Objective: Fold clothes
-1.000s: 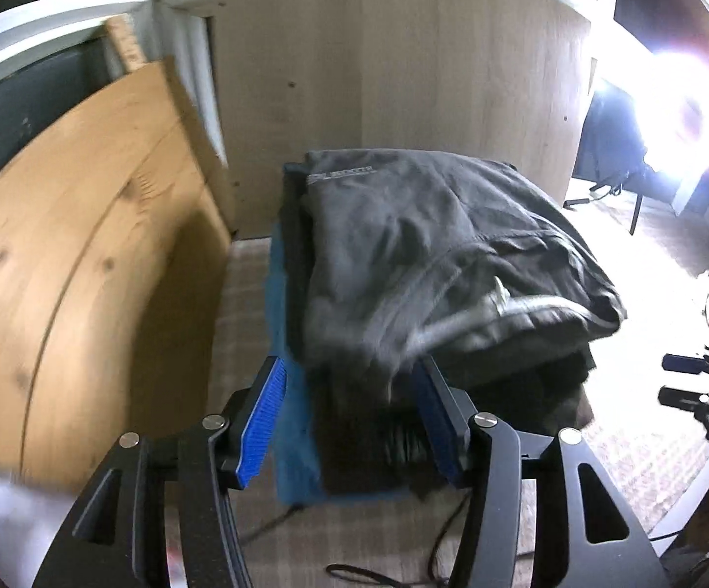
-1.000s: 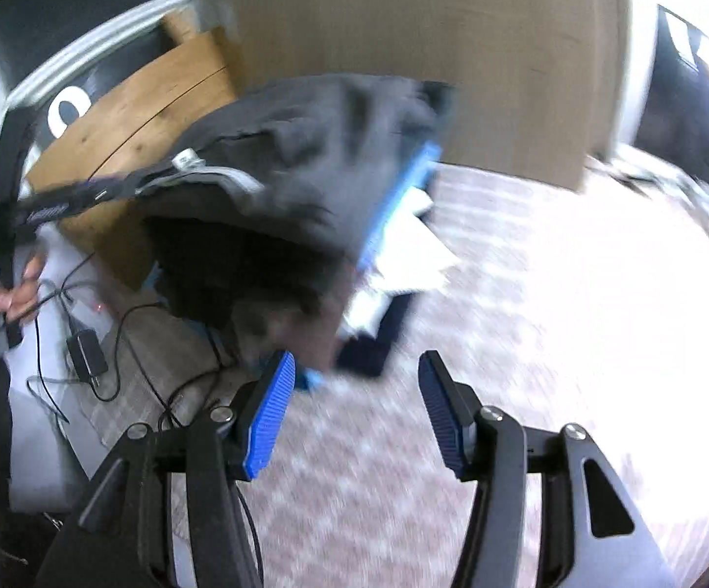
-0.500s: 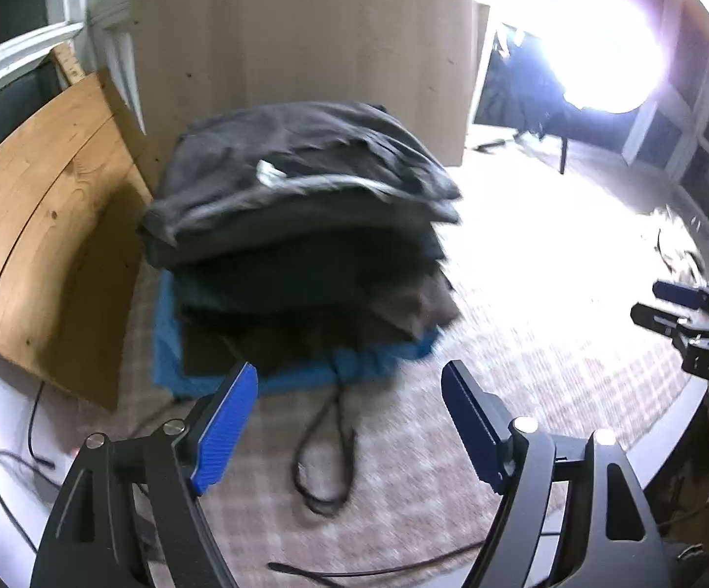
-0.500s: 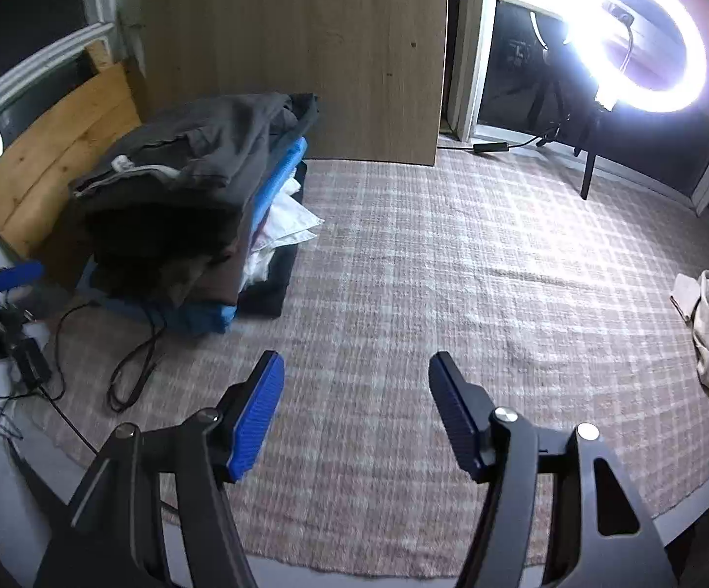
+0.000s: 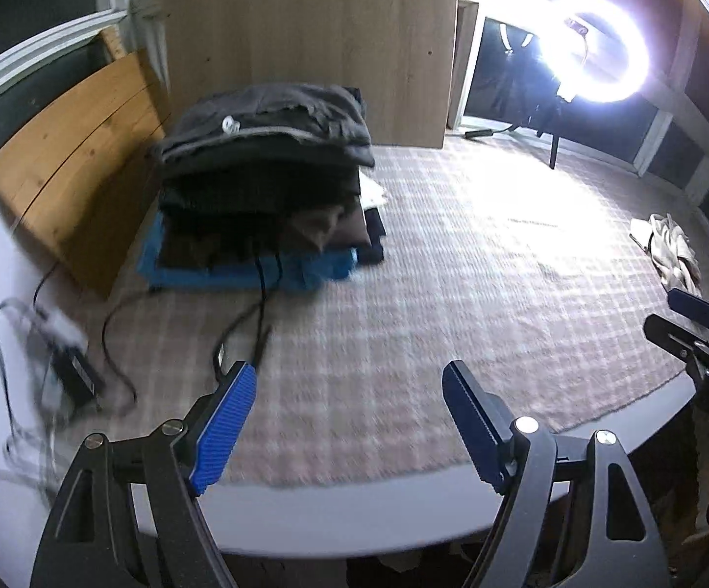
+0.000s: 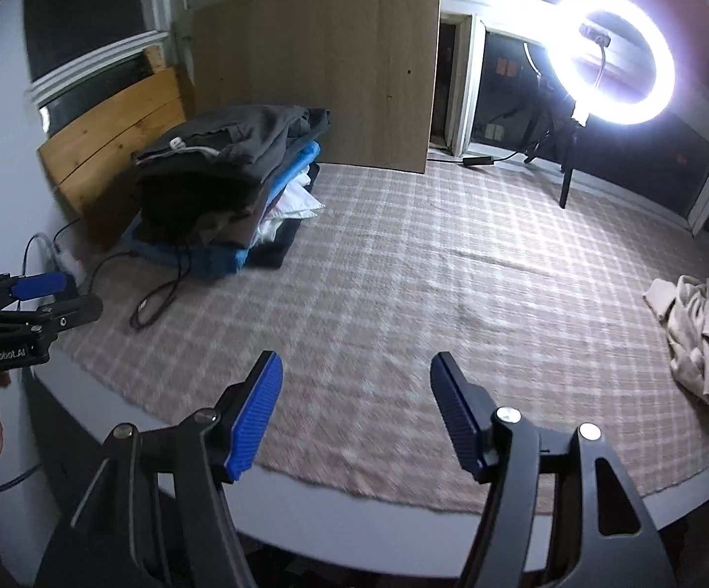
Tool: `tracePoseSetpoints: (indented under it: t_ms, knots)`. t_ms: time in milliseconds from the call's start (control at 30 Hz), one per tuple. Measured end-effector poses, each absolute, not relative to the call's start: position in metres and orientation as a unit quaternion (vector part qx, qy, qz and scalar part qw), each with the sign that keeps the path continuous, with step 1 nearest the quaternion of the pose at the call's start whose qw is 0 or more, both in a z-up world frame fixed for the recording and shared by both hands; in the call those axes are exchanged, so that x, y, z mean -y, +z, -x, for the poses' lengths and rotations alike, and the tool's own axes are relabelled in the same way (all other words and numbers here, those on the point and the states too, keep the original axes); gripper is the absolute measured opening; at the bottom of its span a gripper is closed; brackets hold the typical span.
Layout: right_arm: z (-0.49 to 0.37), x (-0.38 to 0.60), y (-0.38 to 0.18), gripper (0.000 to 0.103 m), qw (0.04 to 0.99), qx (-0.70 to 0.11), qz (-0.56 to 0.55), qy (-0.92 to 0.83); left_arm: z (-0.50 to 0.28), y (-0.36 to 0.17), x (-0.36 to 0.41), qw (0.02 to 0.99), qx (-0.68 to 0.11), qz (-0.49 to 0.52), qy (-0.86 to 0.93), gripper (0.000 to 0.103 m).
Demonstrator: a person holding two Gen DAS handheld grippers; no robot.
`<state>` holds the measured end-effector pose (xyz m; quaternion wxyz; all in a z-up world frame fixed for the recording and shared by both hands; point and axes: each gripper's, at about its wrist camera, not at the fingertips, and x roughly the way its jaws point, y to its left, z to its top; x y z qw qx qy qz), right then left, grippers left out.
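A stack of folded clothes (image 5: 266, 166) (image 6: 227, 166) sits at the far left of the checked mat, a dark grey garment on top and blue fabric at the bottom. A crumpled beige garment (image 6: 697, 328) (image 5: 672, 250) lies alone near the mat's right edge. My left gripper (image 5: 349, 421) hangs open over the mat's near edge, nothing between its blue pads. My right gripper (image 6: 354, 411) is open and empty too, well back from both piles. Each gripper shows in the other's view: the right gripper (image 5: 697, 323) at the right edge, the left gripper (image 6: 31, 304) at the left edge.
The checked mat (image 6: 427, 269) covers a round white table (image 5: 354, 514). Wooden boards (image 5: 80, 161) lean behind the stack. Black cables (image 5: 251, 323) and a power adapter (image 5: 75, 377) lie left of it. A bright ring light (image 6: 609, 59) on a stand glares at the back right.
Both grippers have pulled back from the stack toward the mat's near edge. The folded grey garment stays on top of the pile. Both stay open.
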<state>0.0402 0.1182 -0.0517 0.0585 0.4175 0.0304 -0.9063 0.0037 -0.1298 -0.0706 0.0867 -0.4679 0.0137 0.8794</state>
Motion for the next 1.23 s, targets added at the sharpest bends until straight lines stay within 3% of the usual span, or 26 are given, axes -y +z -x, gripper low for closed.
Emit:
tracePoseSetpoints:
  t_ms: [333,700,1233]
  knots:
    - [-0.097,-0.156,-0.051,0.066,0.092,-0.033,-0.409,-0.907,-0.079,-0.065,0.1,0.051,0.026,0.472,0.88,0.077]
    - [-0.127,-0.178,-0.034,0.066,0.09,-0.036,-0.382,-0.919,-0.11,-0.043,0.083,0.047,0.029,0.451,0.891,0.077]
    - [-0.144,-0.167,-0.032,0.066,0.09,-0.042,-0.376,-0.921,-0.13,-0.03,0.09,0.055,0.036,0.432,0.899,0.089]
